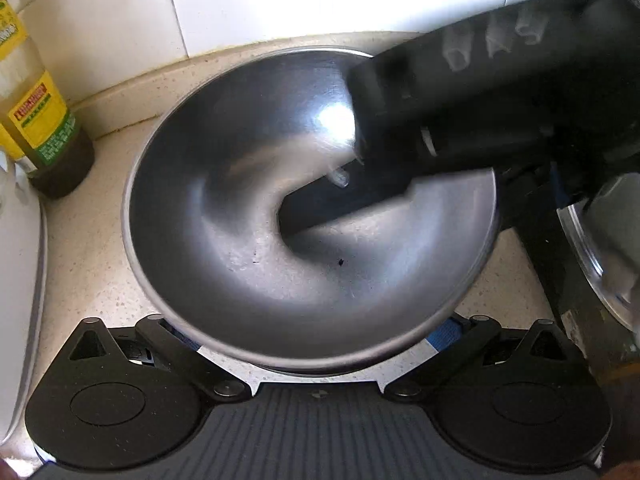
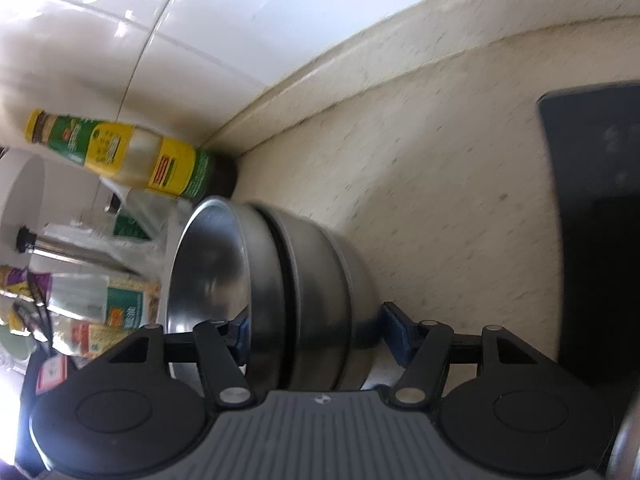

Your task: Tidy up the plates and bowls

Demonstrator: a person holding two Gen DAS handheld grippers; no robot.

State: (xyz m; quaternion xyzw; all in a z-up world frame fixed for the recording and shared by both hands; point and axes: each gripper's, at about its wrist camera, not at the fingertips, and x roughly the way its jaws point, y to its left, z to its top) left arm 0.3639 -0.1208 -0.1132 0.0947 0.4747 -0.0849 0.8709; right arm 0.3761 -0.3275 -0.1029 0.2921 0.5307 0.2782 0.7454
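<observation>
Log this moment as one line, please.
nested round steel bowls on speckled beige countertop | right hand-held gripper: jaws astride stack wall, one finger inside, not clamped | left hand-held gripper: at near rim, grip unclear

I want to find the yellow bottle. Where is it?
The bottle stands at the far left of the left wrist view, in the corner by the white tiled wall, just left of the steel bowls.

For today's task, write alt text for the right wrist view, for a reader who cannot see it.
A stack of steel bowls sits on a speckled counter, between the blue pads of the right gripper, whose jaws span the stack's side. A yellow-labelled bottle stands beyond it by the white tiled wall, and a dark slab lies alongside.
</observation>
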